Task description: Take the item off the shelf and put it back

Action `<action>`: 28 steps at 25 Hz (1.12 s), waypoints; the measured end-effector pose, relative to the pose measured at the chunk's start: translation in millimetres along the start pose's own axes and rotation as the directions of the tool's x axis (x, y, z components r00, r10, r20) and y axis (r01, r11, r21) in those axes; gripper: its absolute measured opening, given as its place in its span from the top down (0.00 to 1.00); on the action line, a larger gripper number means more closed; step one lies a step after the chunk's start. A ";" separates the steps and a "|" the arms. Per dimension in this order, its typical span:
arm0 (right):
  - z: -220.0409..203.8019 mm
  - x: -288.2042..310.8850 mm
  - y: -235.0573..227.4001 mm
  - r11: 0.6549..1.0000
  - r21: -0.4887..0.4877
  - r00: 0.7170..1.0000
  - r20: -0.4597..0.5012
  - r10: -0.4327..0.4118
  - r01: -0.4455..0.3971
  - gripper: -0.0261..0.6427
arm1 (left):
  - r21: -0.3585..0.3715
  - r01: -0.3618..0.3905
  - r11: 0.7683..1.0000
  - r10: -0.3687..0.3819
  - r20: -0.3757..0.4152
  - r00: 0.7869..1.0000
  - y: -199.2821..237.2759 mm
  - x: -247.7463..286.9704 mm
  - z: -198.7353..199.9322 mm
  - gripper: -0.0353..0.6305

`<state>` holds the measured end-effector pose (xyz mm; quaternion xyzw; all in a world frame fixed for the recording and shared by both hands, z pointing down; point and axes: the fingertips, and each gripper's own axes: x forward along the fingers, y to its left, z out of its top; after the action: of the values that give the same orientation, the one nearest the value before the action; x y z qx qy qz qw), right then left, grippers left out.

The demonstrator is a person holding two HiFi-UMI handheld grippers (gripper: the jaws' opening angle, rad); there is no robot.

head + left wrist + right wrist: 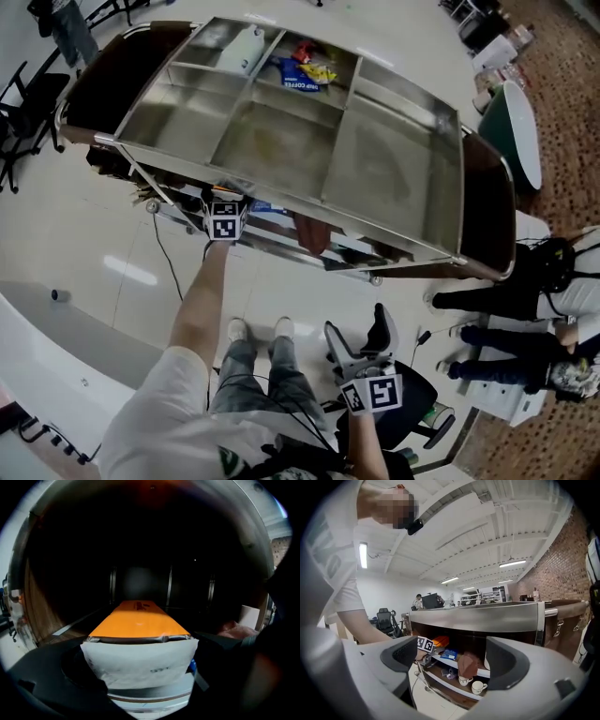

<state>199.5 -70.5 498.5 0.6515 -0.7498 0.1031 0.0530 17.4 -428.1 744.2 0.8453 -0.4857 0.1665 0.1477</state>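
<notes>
An orange packet (136,623) with a white sealed end lies flat on the dark shelf inside the steel cart (394,169). Its white end sits between the jaws of my left gripper (140,681). The jaws stand wide, with a thin gap showing on the right side. In the head view the left gripper (223,217) reaches under the cart's top, its fingertips hidden. From the side, the right gripper view shows the orange packet (440,641) on the upper shelf. My right gripper (361,342) hangs low by my legs, open and empty (453,657).
The cart's top compartments hold a white bottle (246,47) and a blue packet (302,75). On the shelves are a blue packet (449,654), a brown object (467,664) and two cups (479,686). A seated person (525,300) is at the right, a chair (28,103) at the left.
</notes>
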 end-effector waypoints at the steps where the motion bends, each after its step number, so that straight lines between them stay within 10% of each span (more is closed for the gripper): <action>1: -0.8 -1.6 -2.0 1.000 -0.002 1.000 -0.004 -0.006 0.006 0.26 | 0.009 -0.008 1.000 0.008 -0.004 1.000 -0.9 -0.5 0.9 0.18; 11: 7.4 -0.8 -0.4 1.000 0.003 1.000 0.027 0.015 -0.015 0.26 | 0.066 0.011 0.998 -0.018 0.107 0.994 -14.8 -45.3 40.6 0.35; 24: 38.5 6.9 22.8 0.991 0.037 0.984 0.128 0.127 -0.132 0.26 | 0.032 -0.016 0.999 0.015 0.014 1.000 -37.1 -220.7 8.2 0.35; 28: 28.6 13.3 37.2 0.976 -0.096 0.975 0.094 0.202 -0.193 0.26 | 0.057 -0.026 0.998 0.025 0.022 0.999 -52.4 -279.0 20.4 0.35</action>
<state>162.4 -84.9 470.3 0.5753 -0.8163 0.0416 0.0320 -66.0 -195.8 602.6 0.8448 -0.4929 0.1732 0.1159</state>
